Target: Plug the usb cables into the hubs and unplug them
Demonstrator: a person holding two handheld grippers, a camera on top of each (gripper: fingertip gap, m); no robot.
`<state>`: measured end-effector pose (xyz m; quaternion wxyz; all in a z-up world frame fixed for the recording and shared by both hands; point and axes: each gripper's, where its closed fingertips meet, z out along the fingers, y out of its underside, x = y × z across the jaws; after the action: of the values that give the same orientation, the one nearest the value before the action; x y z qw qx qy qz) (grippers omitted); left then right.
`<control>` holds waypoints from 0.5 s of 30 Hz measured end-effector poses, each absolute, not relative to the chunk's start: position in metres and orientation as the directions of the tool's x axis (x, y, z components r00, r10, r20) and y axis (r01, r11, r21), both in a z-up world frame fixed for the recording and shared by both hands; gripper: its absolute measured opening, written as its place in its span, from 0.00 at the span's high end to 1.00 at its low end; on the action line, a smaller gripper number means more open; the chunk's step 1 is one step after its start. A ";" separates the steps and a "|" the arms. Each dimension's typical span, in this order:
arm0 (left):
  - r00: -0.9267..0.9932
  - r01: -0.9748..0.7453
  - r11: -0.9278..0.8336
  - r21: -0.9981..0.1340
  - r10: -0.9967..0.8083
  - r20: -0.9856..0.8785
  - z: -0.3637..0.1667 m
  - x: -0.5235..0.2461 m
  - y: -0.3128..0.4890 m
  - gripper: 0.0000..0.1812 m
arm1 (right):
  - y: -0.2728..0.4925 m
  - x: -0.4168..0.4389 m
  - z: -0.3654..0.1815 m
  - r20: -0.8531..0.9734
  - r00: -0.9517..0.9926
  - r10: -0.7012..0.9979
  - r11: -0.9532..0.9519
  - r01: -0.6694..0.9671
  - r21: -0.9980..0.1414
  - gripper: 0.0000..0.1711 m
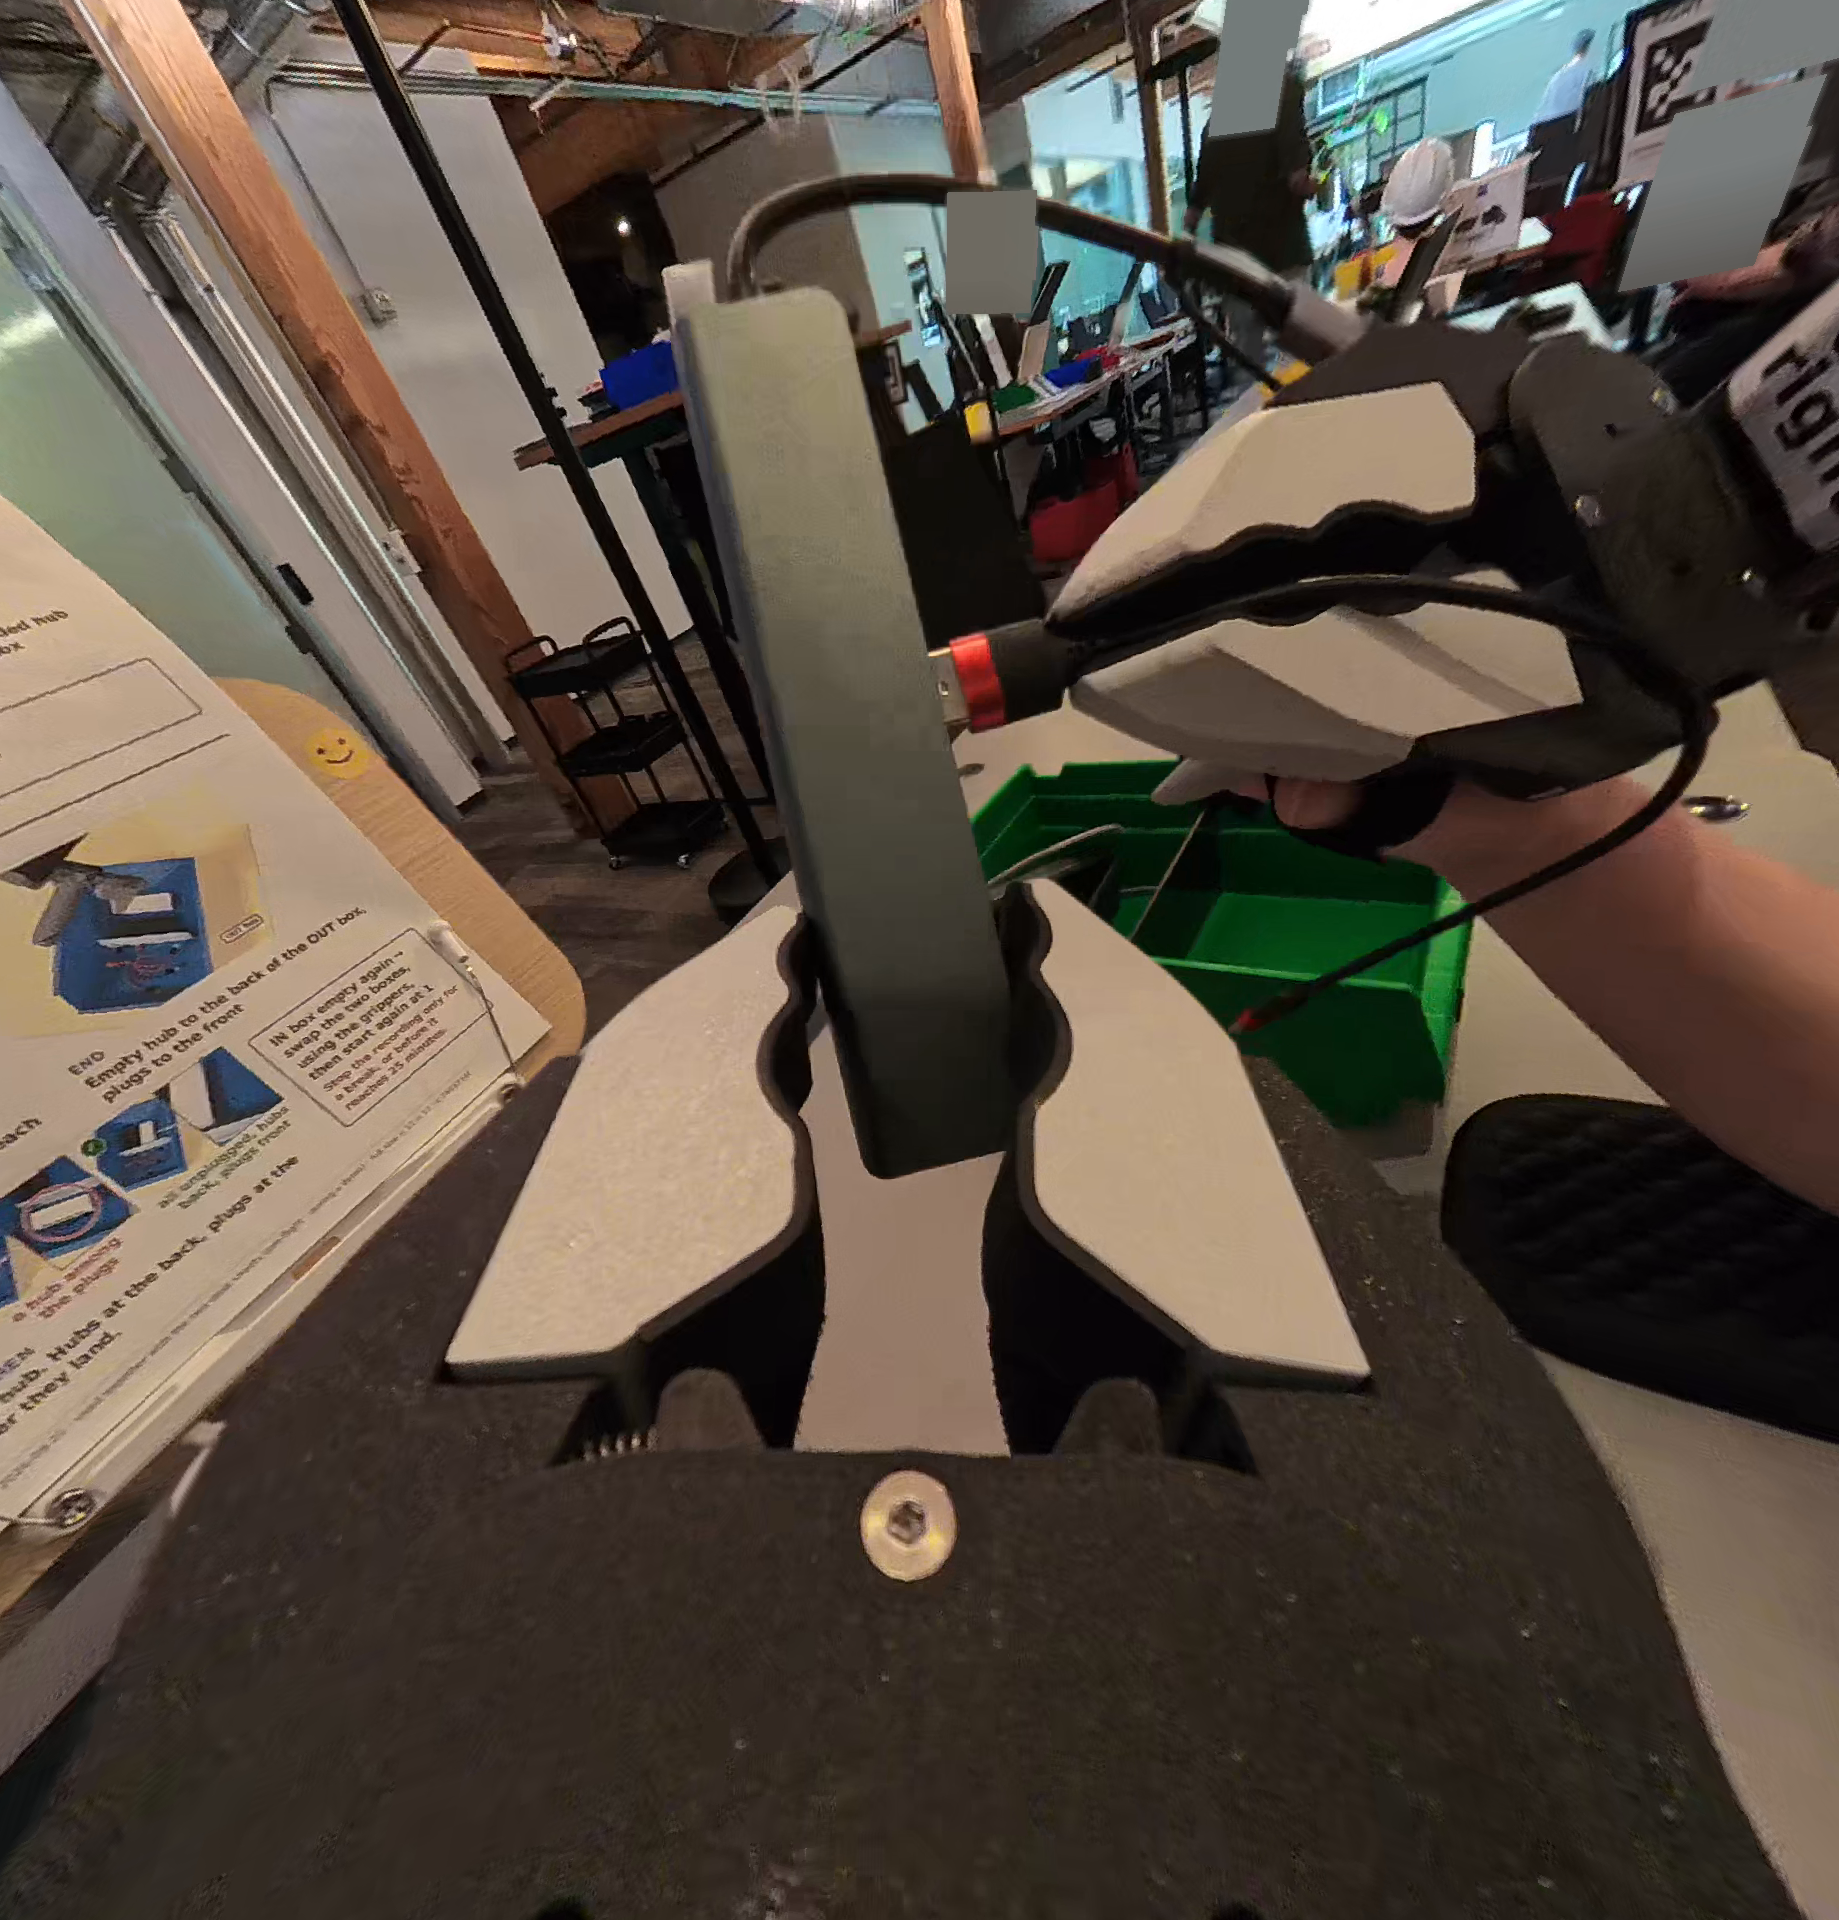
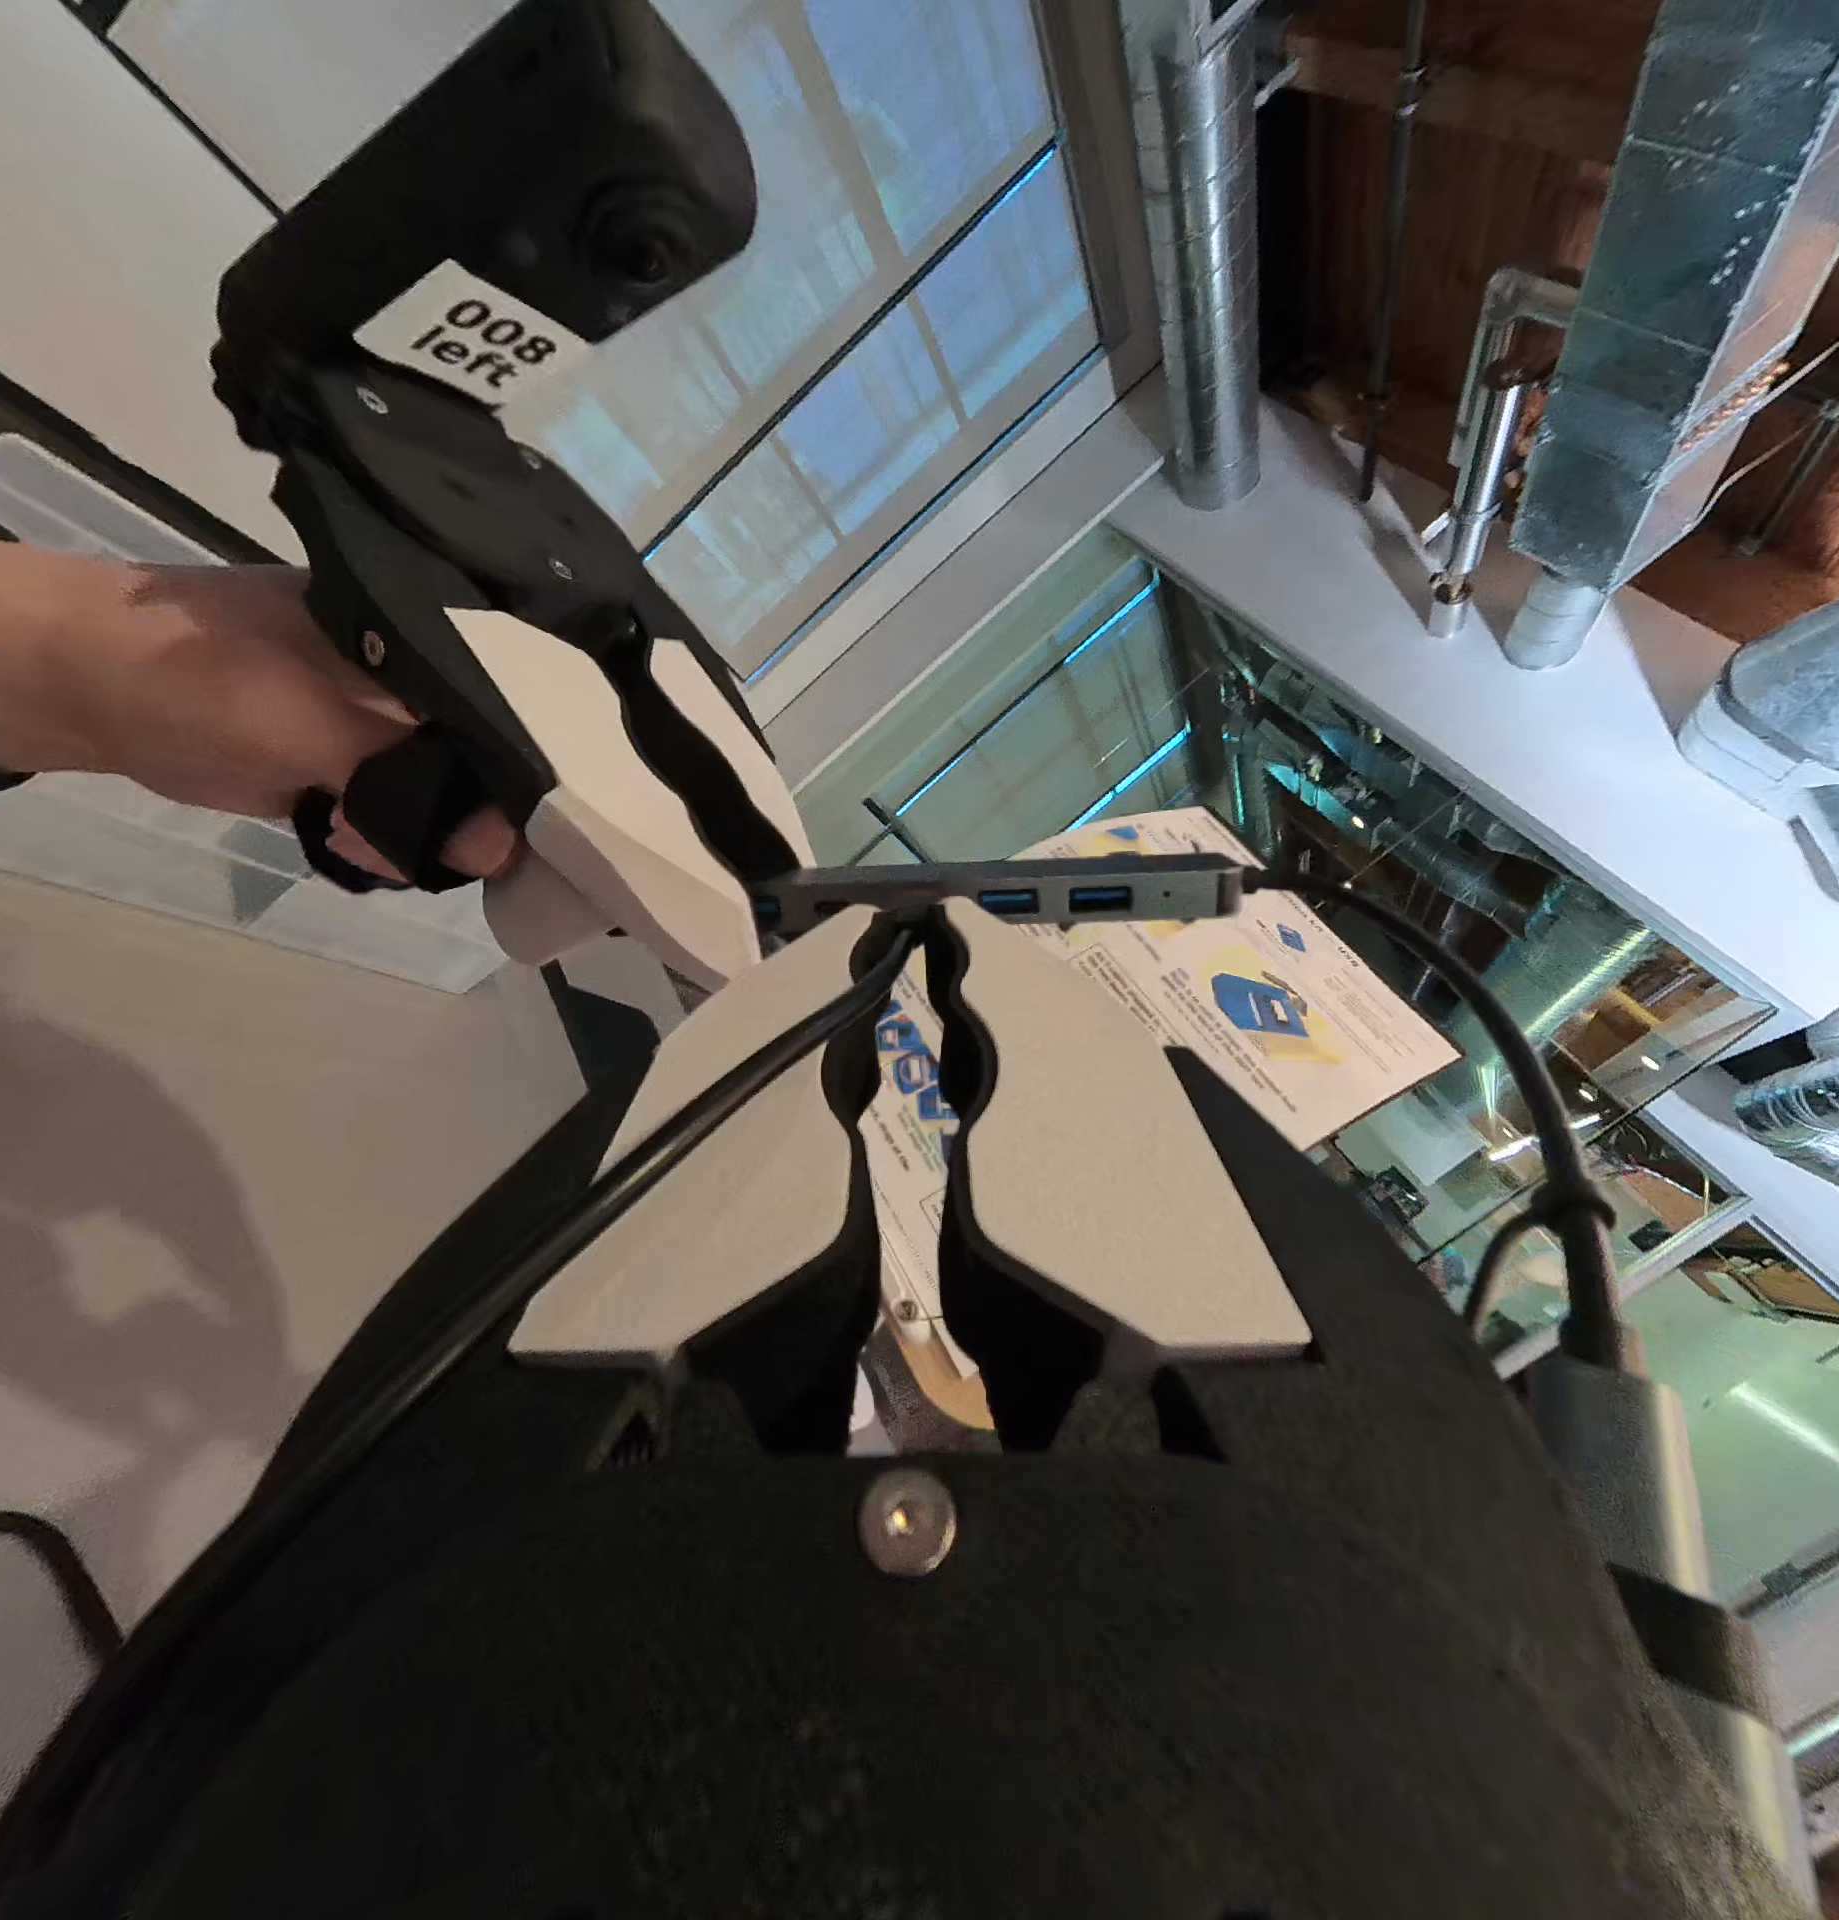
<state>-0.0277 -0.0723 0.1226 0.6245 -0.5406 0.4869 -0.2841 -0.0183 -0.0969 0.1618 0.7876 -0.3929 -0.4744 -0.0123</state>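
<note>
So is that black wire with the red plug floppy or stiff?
Probably floppy: the black cable droops in a loose loop behind the right gripper. Its red-banded plug looks rigid, sticking straight out towards the grey hub. It seems light, since the thin cable hangs freely.

Green bin (image 1: 1310,966) on table; instruction sheet (image 1: 167,1039) left; black cart (image 1: 634,738) behind.

The slim grey metal usb hub (image 1: 842,707) stands upright between the left gripper (image 1: 910,997) fingers. To the hub's right, the right gripper (image 1: 1060,655) holds the red-banded black usb plug (image 1: 982,681) against its edge. Behind the hub lies the green plastic compartment bin (image 1: 1310,935); left of it stands the printed instruction sheet (image 1: 167,987).
</note>
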 end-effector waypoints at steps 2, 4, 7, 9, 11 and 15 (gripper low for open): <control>0.372 -0.220 0.265 -0.939 -0.867 -0.332 0.117 -0.026 -0.070 0.81 | -0.098 -0.020 0.161 0.751 0.546 0.370 0.694 0.375 -0.615 0.96; 0.386 -0.255 0.273 -0.928 -0.851 -0.357 0.114 -0.027 -0.067 0.81 | -0.096 -0.022 0.158 0.755 0.539 0.372 0.684 0.391 -0.616 0.96; 0.397 -0.229 0.269 -0.936 -0.852 -0.342 0.118 -0.029 -0.067 0.81 | -0.090 -0.016 0.156 0.745 0.545 0.384 0.663 0.399 -0.633 0.96; 0.416 -0.247 0.275 -0.929 -0.836 -0.358 0.118 -0.029 -0.066 0.81 | -0.091 -0.018 0.157 0.737 0.559 0.380 0.673 0.380 -0.635 0.96; 0.423 -0.231 0.256 -0.939 -0.843 -0.333 0.118 -0.029 -0.065 0.81 | -0.091 -0.020 0.160 0.730 0.576 0.367 0.683 0.366 -0.632 0.96; 0.446 -0.211 0.266 -0.941 -0.830 -0.335 0.125 -0.033 -0.065 0.81 | -0.086 -0.017 0.158 0.721 0.592 0.360 0.674 0.370 -0.640 0.96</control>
<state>-0.0330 -0.0651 0.1249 0.6435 -0.5560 0.4679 -0.2404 -0.0171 -0.0860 0.1577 0.7954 -0.4039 -0.4518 -0.0031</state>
